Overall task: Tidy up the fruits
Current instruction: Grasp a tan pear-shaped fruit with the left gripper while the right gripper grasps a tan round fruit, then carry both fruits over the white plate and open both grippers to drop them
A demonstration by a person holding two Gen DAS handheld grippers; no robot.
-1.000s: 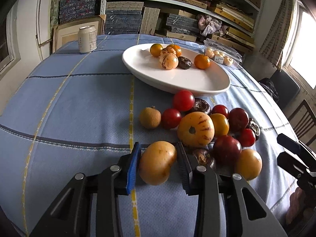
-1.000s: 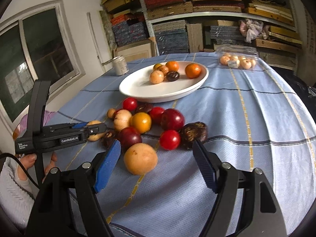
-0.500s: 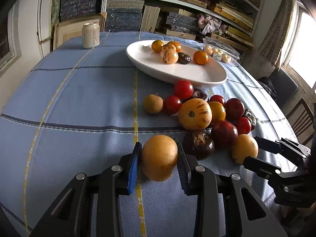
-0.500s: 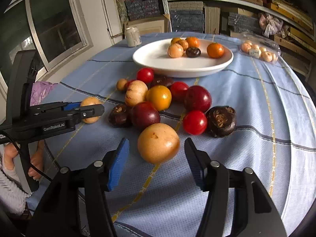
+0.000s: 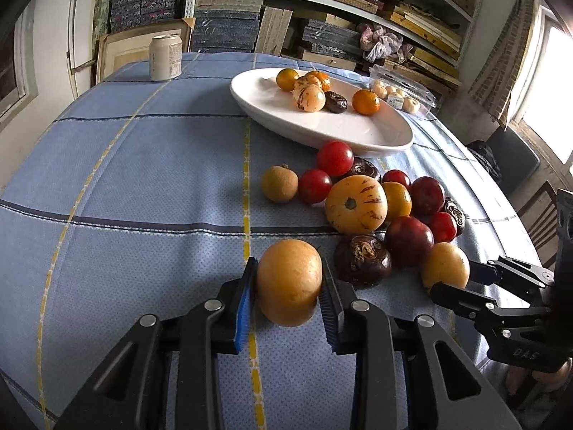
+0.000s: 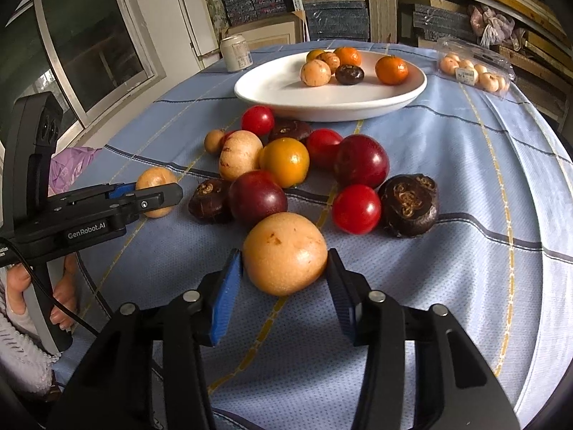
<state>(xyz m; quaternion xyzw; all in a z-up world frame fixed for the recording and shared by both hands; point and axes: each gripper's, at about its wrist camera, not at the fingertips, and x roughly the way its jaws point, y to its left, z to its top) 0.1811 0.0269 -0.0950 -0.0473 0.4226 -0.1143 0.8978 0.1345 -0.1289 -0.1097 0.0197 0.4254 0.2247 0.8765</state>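
My left gripper [image 5: 288,272] is closing, its blue pads pressing both sides of a tan round fruit [image 5: 289,283] just above the blue cloth. The right wrist view shows that left gripper [image 6: 157,193] on the same fruit [image 6: 154,178]. My right gripper [image 6: 284,259] is also closing, and its pads touch a second tan fruit [image 6: 284,252] resting on the cloth. From the left wrist view, the right gripper [image 5: 453,281] holds this fruit [image 5: 444,267]. Beyond lies a pile of red, dark and yellow fruits [image 5: 356,204]. A white plate [image 5: 322,136] holds several small fruits.
A pale can [image 5: 164,57] stands at the table's far left. A clear box of small pale fruits [image 5: 401,91] sits behind the plate. Shelves of stacked boxes fill the back. A chair [image 5: 544,215] stands off the right edge. A person's hand [image 6: 21,286] grips the left tool.
The right jaws have narrowed from wide apart to touching the second tan fruit as that gripper came forward and down. The left gripper's fruit now sits slightly apart from the pile.
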